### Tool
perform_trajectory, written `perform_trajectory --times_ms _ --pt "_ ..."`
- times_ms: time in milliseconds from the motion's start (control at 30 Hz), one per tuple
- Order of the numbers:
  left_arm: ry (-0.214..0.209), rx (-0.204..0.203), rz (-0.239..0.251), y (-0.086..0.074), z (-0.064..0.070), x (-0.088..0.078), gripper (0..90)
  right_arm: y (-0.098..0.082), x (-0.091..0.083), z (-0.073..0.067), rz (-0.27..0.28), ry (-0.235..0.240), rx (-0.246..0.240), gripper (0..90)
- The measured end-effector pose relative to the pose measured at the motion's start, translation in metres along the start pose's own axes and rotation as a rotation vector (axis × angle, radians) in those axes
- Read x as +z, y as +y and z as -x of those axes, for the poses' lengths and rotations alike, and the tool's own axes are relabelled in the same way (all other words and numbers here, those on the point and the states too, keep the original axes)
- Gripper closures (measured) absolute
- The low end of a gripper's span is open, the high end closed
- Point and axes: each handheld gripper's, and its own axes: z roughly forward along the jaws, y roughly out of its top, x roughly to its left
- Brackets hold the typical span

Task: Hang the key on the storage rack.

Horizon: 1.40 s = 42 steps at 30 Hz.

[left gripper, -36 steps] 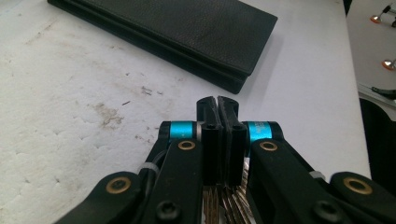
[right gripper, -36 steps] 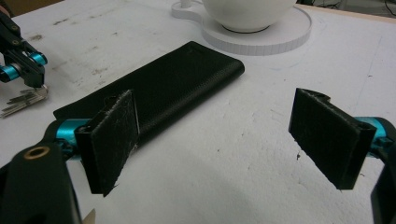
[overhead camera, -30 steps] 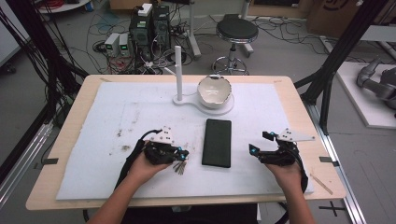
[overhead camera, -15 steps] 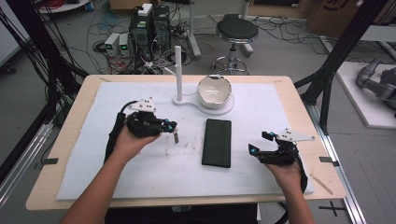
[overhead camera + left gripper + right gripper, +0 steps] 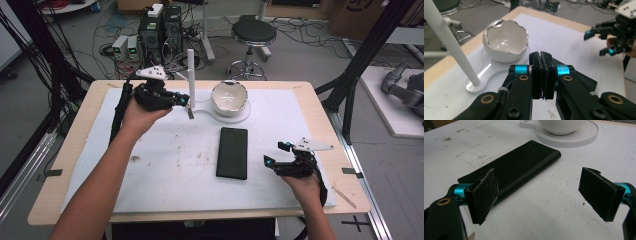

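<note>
Left claw (image 5: pixel 186 102): jaws pressed together, pinching a small grey item (image 5: pixel 190 113) that dangles below the tips. The claw is held above the desk's far left part, tips just beside the white post (image 5: pixel 191 75). The post's base (image 5: pixel 246 117) carries a jagged-rimmed white bowl (image 5: pixel 229 97) to the right, near the far edge. A black case (image 5: pixel 232 152) lies flat at mid-desk, well apart from the base. Right claw (image 5: pixel 275 153): jaws spread, nothing between them, low near the front right corner, just beside the case. The white mat (image 5: pixel 165 170) is bare from the front left across to the case.
</note>
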Motion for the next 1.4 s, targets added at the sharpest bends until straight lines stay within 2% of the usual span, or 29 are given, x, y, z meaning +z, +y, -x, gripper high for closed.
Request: perform_trajectory --times_ms 300,567,700,767,933,1067,1133,1267,1400 --pt "0.040 0.010 -0.012 0.033 -0.025 0.008 88.0 0.001 0.000 -0.001 0.006 0.005 -0.004 16.2" --pt "0.056 -0.009 0.003 0.047 -0.044 0.017 88.0 0.000 -0.001 0.000 0.017 0.006 0.003 16.2" --pt "0.071 0.002 -0.003 0.054 -0.051 0.025 88.0 0.000 -0.001 0.000 0.013 0.011 0.001 16.2" --pt "0.065 -0.011 0.011 0.054 -0.054 0.028 88.0 0.000 0.000 0.000 0.010 0.010 -0.005 16.2" --pt "0.084 -0.028 -0.002 0.050 -0.061 0.032 88.0 0.000 -0.001 0.000 0.007 0.008 0.000 16.2" --pt "0.087 -0.060 -0.003 0.046 -0.071 0.034 88.0 -0.001 -0.002 0.000 0.007 0.007 -0.002 16.2" --pt "0.099 -0.058 -0.011 0.044 -0.075 0.034 88.0 -0.001 -0.002 0.000 0.006 0.006 0.000 16.2" --pt "0.118 -0.083 -0.008 0.040 -0.084 0.034 88.0 -0.002 -0.003 0.001 0.006 0.000 0.002 16.2" --pt "0.119 -0.088 0.001 0.039 -0.089 0.035 88.0 -0.002 -0.002 0.000 0.000 0.002 0.002 16.2"
